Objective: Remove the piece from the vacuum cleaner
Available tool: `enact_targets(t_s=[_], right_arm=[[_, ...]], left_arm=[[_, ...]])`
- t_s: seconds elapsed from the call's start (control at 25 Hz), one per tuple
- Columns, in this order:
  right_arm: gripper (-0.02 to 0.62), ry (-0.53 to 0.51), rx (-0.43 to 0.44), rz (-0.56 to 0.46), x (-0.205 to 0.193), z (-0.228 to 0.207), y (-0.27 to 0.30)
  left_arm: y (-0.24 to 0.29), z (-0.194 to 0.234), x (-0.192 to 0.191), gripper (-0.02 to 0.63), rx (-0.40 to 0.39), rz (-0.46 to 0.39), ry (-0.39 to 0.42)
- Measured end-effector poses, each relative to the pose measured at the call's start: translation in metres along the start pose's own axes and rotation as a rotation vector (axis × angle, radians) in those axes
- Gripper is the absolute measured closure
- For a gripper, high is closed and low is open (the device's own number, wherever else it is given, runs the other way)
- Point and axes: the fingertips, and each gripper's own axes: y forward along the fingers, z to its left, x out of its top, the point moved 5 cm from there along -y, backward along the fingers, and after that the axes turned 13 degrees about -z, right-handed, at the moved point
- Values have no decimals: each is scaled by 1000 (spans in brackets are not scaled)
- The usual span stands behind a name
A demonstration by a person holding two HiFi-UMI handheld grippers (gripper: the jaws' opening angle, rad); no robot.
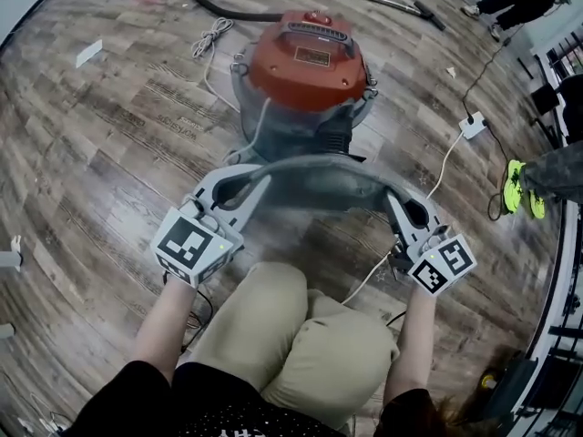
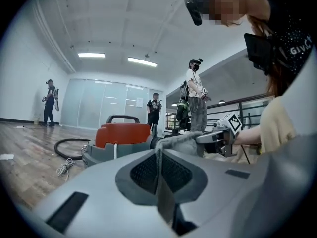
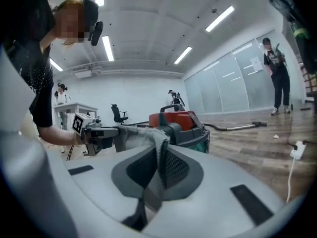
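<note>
Left hand-held gripper [image 2: 158,175]: jaws together, clamped on a thin fold of the grey piece [image 1: 310,176], which runs up out of the pads toward the other hand.
Right hand-held gripper [image 3: 157,168]: also closed on the piece, with the cloth pinched between the pads and bunched just above them.
Piece: a soft grey band stretched in an arc between the two grippers. It hangs above the floor [image 1: 109,135], in front of the person's knees [image 1: 301,335].
Piece against vacuum [image 1: 305,66]: the middle of the arc lies just beside the vacuum's near side. I cannot tell whether it still touches or catches there, as the head view is blurred at that spot.
Vacuum: upright on the floor, red lid on and handle up, beyond the piece.
Further out: a black hose [image 1: 228,7] curls behind the vacuum, and a white cord [image 1: 260,126] trails down its near side.
Step in hand: most likely the pull-off itself, with both ends gripped and the piece drawn toward the person.
Next move: keep both grips firm, draw the piece evenly toward the knees until it is well clear of the vacuum, and keep it off the cord.
</note>
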Motion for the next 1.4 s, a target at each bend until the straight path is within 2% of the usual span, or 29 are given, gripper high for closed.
enact_targets(t_s=[0.16,0.32,0.48,0.56,0.6,0.64,0.68,0.72,0.76,0.84,0.88,0.92,0.96,1.0,1.04,1.08,1.24,1.4], right_arm=[[575,49,-43,-34,-2,8,-11],[575,68,-46,-54,1,19,-22],[575,53,-89,-33,1,19,-28],[566,54,-113,-20,-4,18,-25],[501,63,-124,-23,-5,17,-23],[400,81,-135,-37,-5,16,-22],[330,103,-153,-59,-4,16,-22],[318,120,-180,-79,-4,14,-23],[319,128,-208,-91,-4,12,-25],[321,140,-214,-89,-6,13,-29],[326,156,-190,-82,-8,16,-29],[351,173,-162,-72,-10,20,-28],[381,181,-138,-62,-12,24,-26],[424,176,-121,-52,-14,28,-24],[542,165,-106,-44,-15,32,-21],[584,155,-87,-39,-16,36,-19],[584,91,-18,-14,-13,51,-12],[584,50,-23,-26,-4,54,-9]], left_arm=[[-8,-4,1,588,-4,-13,-59],[-18,-5,3,588,-22,-34,-98],[-14,-11,-1,586,-53,-33,-83],[-12,-13,-5,580,-67,-34,-111],[-11,-14,-6,519,-82,-40,-145],[-10,-15,-6,396,-95,-50,-185],[-9,-15,-7,302,-98,-59,-218],[-10,-13,-7,265,-85,-62,-235],[-13,-10,-9,265,-61,-59,-231],[-18,-3,-12,277,-3,-41,-184],[-20,0,-14,370,20,-27,-159],[-22,1,-16,547,32,-14,-140],[-23,0,-17,598,32,-5,-130],[-23,-1,-18,598,22,0,-127],[-24,-3,-18,598,10,2,-127],[-24,-6,-17,598,-2,3,-129],[-29,-11,-16,598,-21,1,-135],[-30,-11,-16,598,-26,1,-148]])
